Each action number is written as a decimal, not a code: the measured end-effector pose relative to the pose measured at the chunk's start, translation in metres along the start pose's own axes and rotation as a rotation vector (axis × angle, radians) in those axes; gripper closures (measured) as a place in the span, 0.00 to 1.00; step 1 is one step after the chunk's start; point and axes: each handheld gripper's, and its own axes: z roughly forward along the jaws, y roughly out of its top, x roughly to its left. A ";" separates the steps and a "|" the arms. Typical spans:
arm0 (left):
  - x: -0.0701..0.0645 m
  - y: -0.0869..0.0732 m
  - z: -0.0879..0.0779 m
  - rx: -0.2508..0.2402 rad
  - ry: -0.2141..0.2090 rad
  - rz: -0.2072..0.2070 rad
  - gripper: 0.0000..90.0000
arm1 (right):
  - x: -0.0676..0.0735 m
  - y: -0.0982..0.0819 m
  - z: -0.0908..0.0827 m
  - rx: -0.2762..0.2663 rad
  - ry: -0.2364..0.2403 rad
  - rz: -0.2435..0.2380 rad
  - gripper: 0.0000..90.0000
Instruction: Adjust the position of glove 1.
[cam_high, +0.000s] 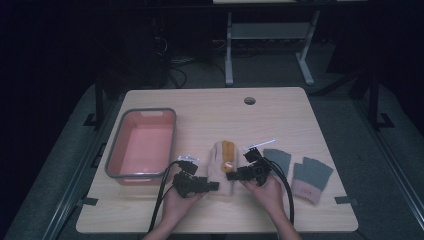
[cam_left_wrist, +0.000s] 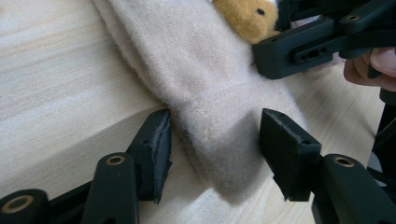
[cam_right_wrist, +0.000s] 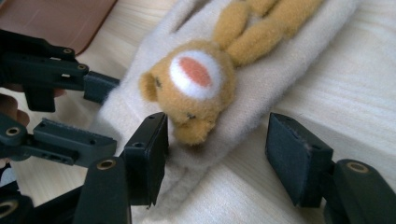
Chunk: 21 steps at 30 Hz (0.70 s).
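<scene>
the cream mitten (cam_high: 223, 167) with an orange plush bear (cam_high: 228, 151) on it is lying at the middle of the wooden surface (cam_high: 280, 112), between both hands. the left hand-held gripper (cam_left_wrist: 215, 144) is straddling its cuff end, jaws spread, one pad at the fabric edge. the right hand-held gripper (cam_right_wrist: 217, 154) is standing spread around the bear's head. a pink tub (cam_high: 142, 145) is sitting to the left; two grey gloves (cam_high: 300, 172) are lying to the right. the room behind is lying dark.
</scene>
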 end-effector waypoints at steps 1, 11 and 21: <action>0.000 0.001 0.000 0.007 0.004 0.002 0.50 | 0.000 0.000 0.000 0.000 0.000 0.000 0.44; -0.002 0.004 0.002 0.031 0.006 0.018 0.55 | 0.006 -0.003 0.007 -0.028 -0.036 0.005 0.57; -0.001 0.006 0.005 0.036 -0.008 0.003 0.61 | 0.010 -0.009 0.010 -0.066 -0.031 0.026 0.69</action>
